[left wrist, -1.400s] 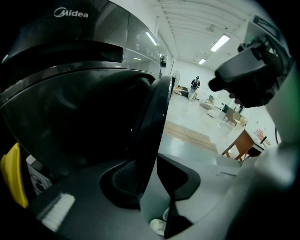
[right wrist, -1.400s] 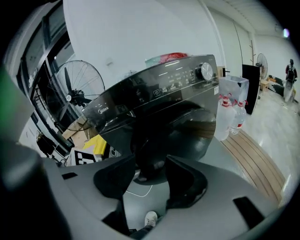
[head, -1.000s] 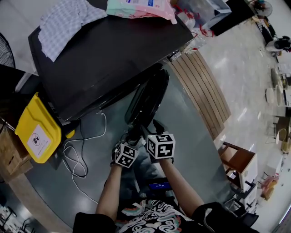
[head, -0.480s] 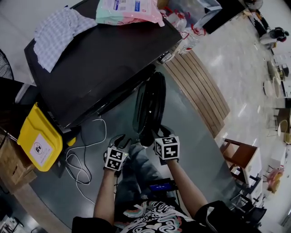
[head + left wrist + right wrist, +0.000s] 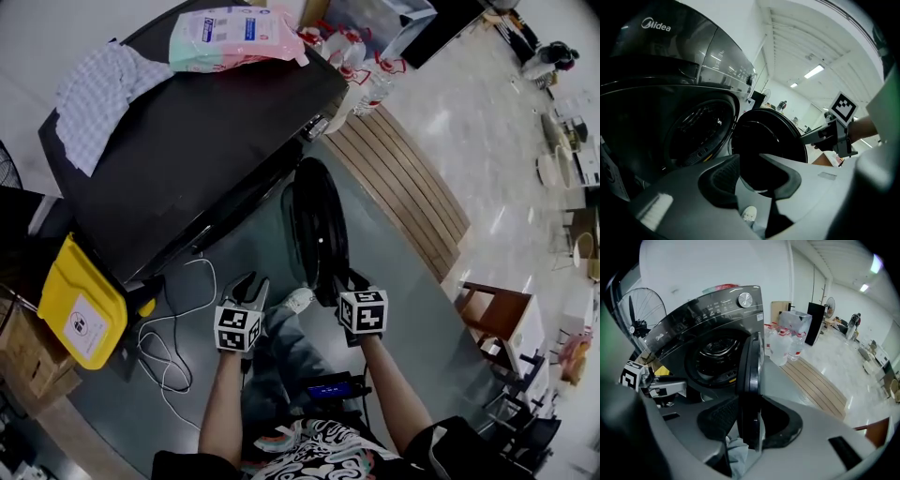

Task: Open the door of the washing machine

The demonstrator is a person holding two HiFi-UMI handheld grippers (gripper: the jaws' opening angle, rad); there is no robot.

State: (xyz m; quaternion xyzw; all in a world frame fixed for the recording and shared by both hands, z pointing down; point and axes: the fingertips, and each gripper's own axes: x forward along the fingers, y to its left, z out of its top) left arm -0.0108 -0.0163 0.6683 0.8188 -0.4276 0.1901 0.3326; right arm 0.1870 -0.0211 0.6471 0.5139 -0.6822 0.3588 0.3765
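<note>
The right gripper (image 5: 751,423) is closing its jaws on the door (image 5: 749,380) edge. The left gripper (image 5: 751,165) hangs part open and empty, over the floor (image 5: 398,281).

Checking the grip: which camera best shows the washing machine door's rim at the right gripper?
The right gripper view: the door rim stands edge-on between the right gripper's closing jaws. The head view shows the rim from above, with the jaws hidden; the left gripper view shows the door's inner face.
</note>
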